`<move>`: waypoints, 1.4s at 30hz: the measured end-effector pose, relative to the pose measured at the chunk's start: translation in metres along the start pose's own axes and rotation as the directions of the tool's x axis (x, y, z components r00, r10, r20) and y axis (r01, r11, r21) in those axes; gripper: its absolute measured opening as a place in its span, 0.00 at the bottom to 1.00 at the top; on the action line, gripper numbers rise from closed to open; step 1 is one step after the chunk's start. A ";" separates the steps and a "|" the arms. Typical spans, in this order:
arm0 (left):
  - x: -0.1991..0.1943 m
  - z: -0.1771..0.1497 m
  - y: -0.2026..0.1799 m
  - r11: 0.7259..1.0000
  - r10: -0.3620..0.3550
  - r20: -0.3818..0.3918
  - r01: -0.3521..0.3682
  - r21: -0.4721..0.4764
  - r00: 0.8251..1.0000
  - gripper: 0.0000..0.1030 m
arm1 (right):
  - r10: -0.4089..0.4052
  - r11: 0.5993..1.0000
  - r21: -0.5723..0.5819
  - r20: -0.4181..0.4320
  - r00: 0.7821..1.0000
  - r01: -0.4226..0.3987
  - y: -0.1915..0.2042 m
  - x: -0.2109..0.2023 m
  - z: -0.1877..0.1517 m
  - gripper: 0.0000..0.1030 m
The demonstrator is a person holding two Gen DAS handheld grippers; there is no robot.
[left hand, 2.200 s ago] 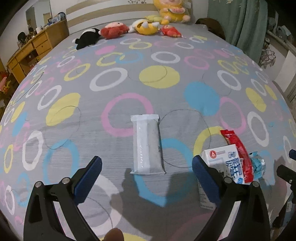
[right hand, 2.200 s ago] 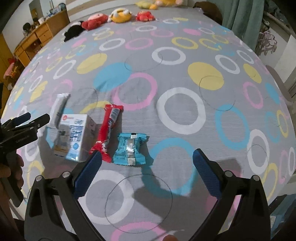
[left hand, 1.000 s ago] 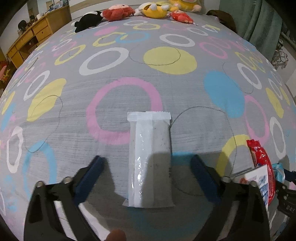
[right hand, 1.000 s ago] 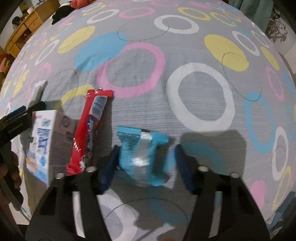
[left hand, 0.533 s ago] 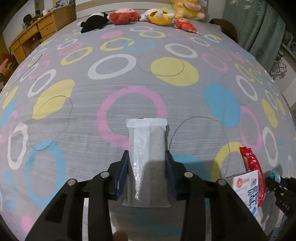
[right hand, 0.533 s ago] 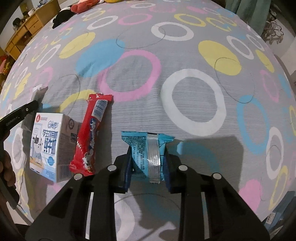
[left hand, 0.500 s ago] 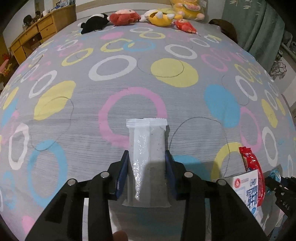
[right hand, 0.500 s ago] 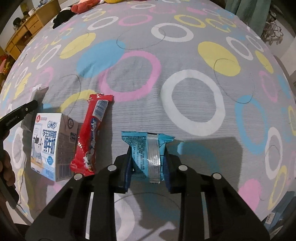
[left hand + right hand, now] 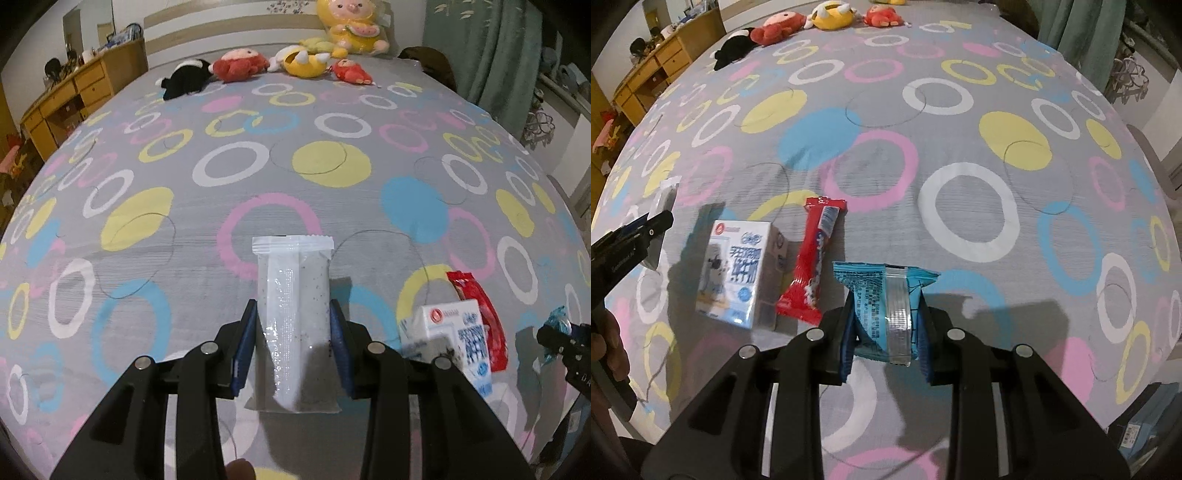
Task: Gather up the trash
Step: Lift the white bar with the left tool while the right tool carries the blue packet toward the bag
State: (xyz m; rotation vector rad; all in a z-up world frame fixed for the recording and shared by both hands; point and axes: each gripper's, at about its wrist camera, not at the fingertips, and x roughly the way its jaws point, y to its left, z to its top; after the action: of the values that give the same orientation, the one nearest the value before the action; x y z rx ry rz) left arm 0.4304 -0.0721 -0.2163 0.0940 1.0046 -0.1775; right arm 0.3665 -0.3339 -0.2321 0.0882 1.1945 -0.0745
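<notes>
My left gripper (image 9: 293, 314) is shut on a long white snack wrapper (image 9: 293, 295), held a little above the bed (image 9: 258, 177) so that its shadow falls beside it. My right gripper (image 9: 886, 302) is shut on a crumpled blue packet (image 9: 886, 291) with a silver seam, also lifted off the cover. A white and blue milk carton (image 9: 735, 269) and a red wrapper (image 9: 812, 258) lie on the spread between the two grippers. The left wrist view shows the carton (image 9: 454, 332) and the red wrapper (image 9: 480, 317) at its right.
Several plush toys (image 9: 303, 62) line the far edge of the bed. A wooden dresser (image 9: 66, 99) stands at the left, a green curtain (image 9: 480, 48) at the right. A hand (image 9: 605, 350) holds the left gripper's handle. The bed's near edge drops off at the lower right.
Both grippers closed from wide open onto their packets, then rose, lifting the white wrapper and the blue packet off the cover.
</notes>
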 end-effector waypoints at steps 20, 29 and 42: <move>-0.094 -0.044 0.013 1.000 -0.006 0.124 0.005 0.009 0.992 0.36 | 0.019 0.999 -0.048 0.112 0.994 -0.013 0.016 -0.073 -0.049 0.26; -0.141 -0.075 0.013 0.999 -0.034 0.161 0.032 0.014 0.986 0.36 | 0.035 0.998 -0.062 0.157 0.987 -0.025 0.027 -0.112 -0.088 0.26; -0.177 -0.126 0.001 0.996 -0.091 0.168 0.086 0.038 0.982 0.36 | 0.028 0.998 -0.068 0.227 0.973 -0.012 0.033 -0.179 -0.145 0.26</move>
State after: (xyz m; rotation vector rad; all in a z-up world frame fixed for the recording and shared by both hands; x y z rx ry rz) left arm 0.2335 -0.0328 -0.1343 0.0604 0.8365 -0.2777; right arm 0.1710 -0.2833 -0.1177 0.0323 0.9653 -0.0263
